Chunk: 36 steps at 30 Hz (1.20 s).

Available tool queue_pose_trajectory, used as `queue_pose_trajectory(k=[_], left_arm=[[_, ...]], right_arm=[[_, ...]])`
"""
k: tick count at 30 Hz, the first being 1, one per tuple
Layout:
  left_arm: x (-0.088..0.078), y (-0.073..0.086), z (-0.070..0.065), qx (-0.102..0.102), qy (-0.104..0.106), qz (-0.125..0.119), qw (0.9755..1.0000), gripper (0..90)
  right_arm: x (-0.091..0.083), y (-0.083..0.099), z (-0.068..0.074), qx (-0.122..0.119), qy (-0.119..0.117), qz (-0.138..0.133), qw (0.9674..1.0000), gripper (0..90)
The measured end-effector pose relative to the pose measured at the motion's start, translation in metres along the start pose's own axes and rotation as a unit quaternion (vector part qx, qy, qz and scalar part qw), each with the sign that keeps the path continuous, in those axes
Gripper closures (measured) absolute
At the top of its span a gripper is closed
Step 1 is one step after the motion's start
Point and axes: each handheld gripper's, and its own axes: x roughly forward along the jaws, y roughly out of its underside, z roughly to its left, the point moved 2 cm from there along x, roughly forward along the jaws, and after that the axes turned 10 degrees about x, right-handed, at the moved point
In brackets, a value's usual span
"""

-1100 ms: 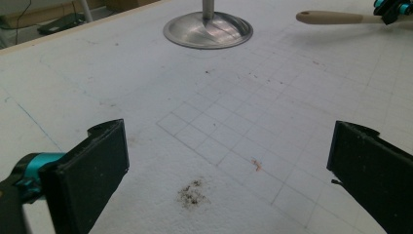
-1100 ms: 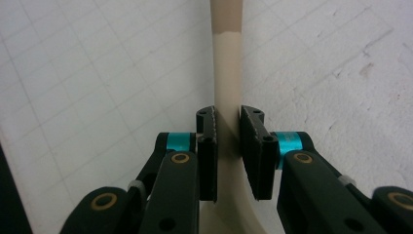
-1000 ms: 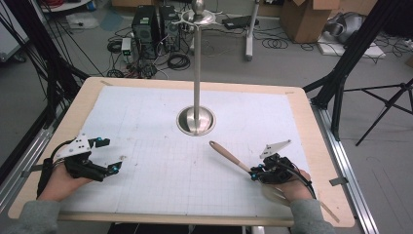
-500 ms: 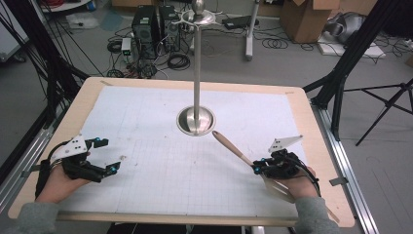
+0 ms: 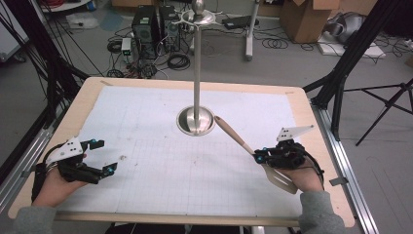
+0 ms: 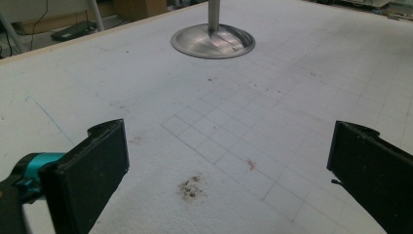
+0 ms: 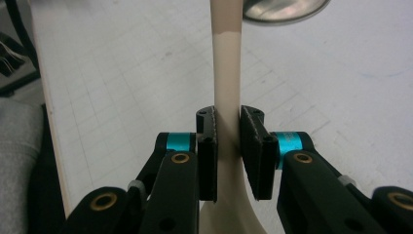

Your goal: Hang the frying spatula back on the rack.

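Observation:
A pale beige spatula is held off the table, and my right gripper is shut on its neck just above the slotted blade. Its handle points toward the round base of the metal stand at the table's middle. In the right gripper view the black pads press both sides of the spatula, and the stand's base lies beyond. My left gripper rests at the near left of the table, open with nothing between its jaws. The left gripper looks across the mat at the stand's base.
The stand's tall pole rises to a ring of hooks at its top. A white gridded mat covers the wooden table. Black frame posts, a tripod and cables stand on the floor around the table.
My right gripper has lifted the spatula and carried it away from the person, so the handle tip is now close to the stand's base. The left gripper has stayed put.

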Motion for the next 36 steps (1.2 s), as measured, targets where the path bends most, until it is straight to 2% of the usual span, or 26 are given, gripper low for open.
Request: queue_pose_trajectory(k=[7, 12, 22, 31, 36], left_arm=[[-0.002, 0.000, -0.001, -0.004, -0.007, 0.002, 1.0000, 2.0], [-0.005, 0.001, -0.001, -0.006, -0.003, 0.001, 1.0000, 2.0], [-0.010, 0.003, -0.002, -0.009, -0.010, 0.001, 0.9999, 2.0], [-0.016, 0.006, -0.005, -0.010, -0.016, 0.008, 0.9998, 2.0], [-0.025, 0.006, -0.002, -0.014, -0.024, -0.003, 0.9996, 2.0]], right_arm=[[-0.011, -0.007, -0.005, -0.015, -0.022, -0.025, 0.9993, 78.0], [-0.016, -0.017, -0.004, -0.028, -0.025, -0.027, 0.9989, 78.1], [-0.025, -0.042, -0.002, -0.051, -0.028, -0.036, 0.9976, 78.0], [-0.031, -0.057, -0.005, -0.053, -0.032, -0.040, 0.9973, 78.0], [-0.031, -0.064, -0.008, -0.052, -0.039, -0.051, 0.9966, 78.0]])
